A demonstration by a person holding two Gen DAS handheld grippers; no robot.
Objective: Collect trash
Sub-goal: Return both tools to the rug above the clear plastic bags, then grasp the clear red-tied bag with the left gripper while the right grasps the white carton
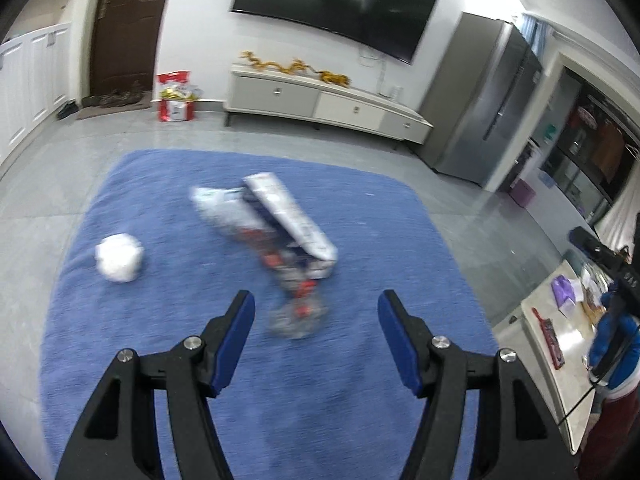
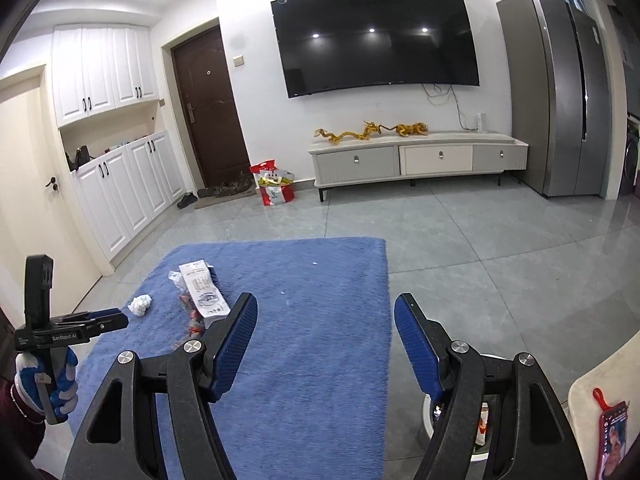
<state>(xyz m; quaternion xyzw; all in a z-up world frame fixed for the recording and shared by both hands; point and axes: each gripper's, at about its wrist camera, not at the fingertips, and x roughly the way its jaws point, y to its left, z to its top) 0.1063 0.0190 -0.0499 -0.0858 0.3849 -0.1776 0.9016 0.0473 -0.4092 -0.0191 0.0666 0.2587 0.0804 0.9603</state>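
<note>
On the blue rug lie a crumpled white paper ball, a long white carton, a blurred white wrapper and a clear plastic bottle with a red label. My left gripper is open and empty, just above the rug with the bottle's base between its fingertips' line. In the right wrist view the carton and paper ball lie at left, and the left gripper shows beside them. My right gripper is open and empty over the rug. A white bin with trash sits beneath its right finger.
Grey tiled floor surrounds the rug. A TV cabinet, fridge, dark door and red bag stand along the far wall. A pale table with small items is at right.
</note>
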